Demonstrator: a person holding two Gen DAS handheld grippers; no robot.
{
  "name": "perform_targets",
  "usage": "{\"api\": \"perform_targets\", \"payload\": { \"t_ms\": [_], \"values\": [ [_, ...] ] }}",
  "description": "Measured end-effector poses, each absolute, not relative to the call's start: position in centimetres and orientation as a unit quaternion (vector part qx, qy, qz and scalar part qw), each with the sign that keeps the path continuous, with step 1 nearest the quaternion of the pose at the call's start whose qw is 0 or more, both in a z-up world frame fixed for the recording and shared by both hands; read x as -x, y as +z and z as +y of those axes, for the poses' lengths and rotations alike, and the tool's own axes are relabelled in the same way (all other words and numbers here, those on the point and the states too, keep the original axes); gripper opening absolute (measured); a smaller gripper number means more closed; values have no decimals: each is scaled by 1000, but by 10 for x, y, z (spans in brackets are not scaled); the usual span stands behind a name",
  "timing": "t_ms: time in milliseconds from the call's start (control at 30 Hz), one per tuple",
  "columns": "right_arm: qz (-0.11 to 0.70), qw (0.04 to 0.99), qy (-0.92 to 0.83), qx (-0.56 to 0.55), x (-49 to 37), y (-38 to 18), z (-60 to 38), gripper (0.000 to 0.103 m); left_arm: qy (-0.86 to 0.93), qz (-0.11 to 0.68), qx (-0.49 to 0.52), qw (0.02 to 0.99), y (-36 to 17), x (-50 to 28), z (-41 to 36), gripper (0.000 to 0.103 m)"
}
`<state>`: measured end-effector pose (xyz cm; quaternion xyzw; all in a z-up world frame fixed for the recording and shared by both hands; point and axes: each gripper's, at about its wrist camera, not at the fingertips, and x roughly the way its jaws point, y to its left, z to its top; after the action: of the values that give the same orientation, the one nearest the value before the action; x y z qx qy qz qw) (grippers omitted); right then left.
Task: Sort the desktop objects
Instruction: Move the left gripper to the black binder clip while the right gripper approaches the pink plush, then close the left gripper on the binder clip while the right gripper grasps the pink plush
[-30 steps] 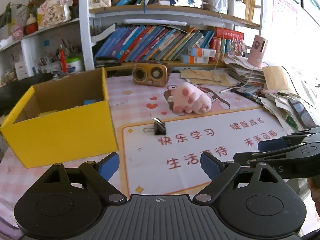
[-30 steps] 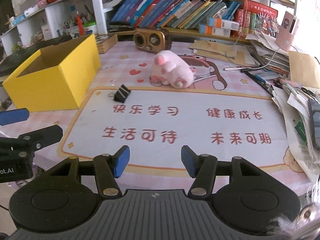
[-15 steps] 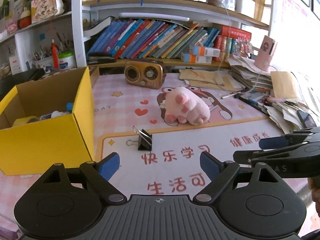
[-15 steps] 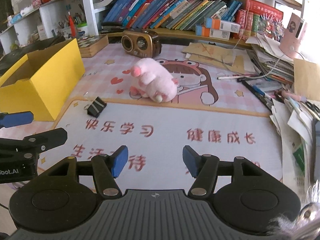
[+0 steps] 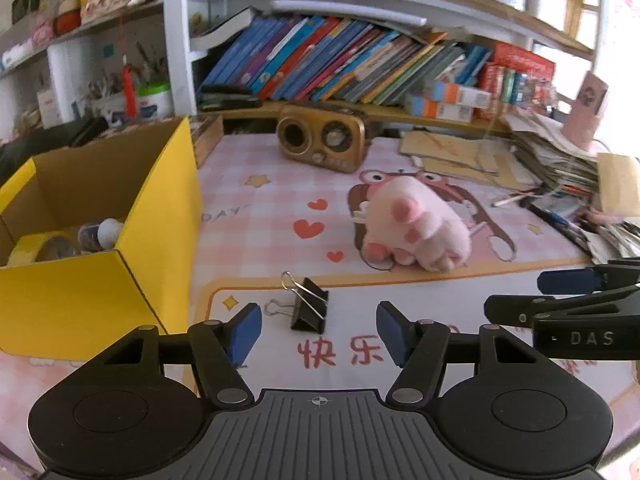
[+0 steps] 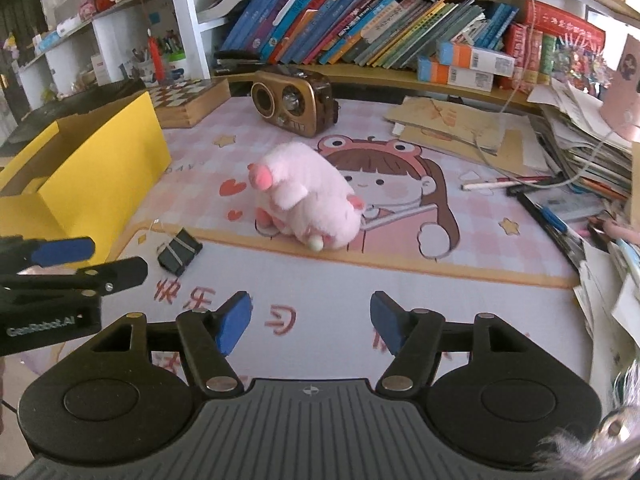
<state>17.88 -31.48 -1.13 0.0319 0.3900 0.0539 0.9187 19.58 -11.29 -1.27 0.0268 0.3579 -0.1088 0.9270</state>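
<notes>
Two grippers are held low over the printed desk mat (image 5: 256, 224), both spread wide and gripping nothing. Between the blue pads of the left gripper (image 5: 318, 334), and a little beyond them, a black binder clip (image 5: 309, 310) is seen lying on the mat, its wire handles pointed toward the yellow cardboard box (image 5: 132, 264). The right gripper (image 6: 310, 322) is aimed over the red characters printed on the mat, with the same clip lying ahead to its left, near the tip of the left gripper seen side-on. A pink plush toy (image 6: 306, 200) is laid on the cartoon girl further out, well apart from the clip. The box is stood at the left edge of the mat, open at the top; a roll of yellow tape (image 5: 38, 246) and a small white-capped bottle (image 5: 100, 232) are seen inside it. Behind the toy a brown retro radio (image 5: 322, 138) is placed, with leaning books (image 6: 360, 24) shelved beyond. Stacked papers (image 6: 580, 136) and pens are piled along the right side.
</notes>
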Motion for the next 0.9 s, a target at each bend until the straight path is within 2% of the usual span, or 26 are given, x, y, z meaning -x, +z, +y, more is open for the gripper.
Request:
{"api": "perform_targets", "payload": {
  "t_ms": [67,200,300,700,900],
  "values": [
    [390,918,58,-33,-188,-14,-317,64,-100,363,-18,926,-16,-204,-113,63],
    [393,917,65,-26,-210,-21,-320,66,-86,371,-15,924,-25,-220,-116,53],
    [389,918,73,-7,-224,-24,-320,68,-72,381,-9,922,-32,-232,-117,52],
    [374,916,125,72,-270,-30,-312,86,-45,402,43,914,-50,-258,-111,18],
    [371,907,159,117,-290,-37,-301,90,-53,396,56,915,-48,-261,-111,10]
  ]
}}
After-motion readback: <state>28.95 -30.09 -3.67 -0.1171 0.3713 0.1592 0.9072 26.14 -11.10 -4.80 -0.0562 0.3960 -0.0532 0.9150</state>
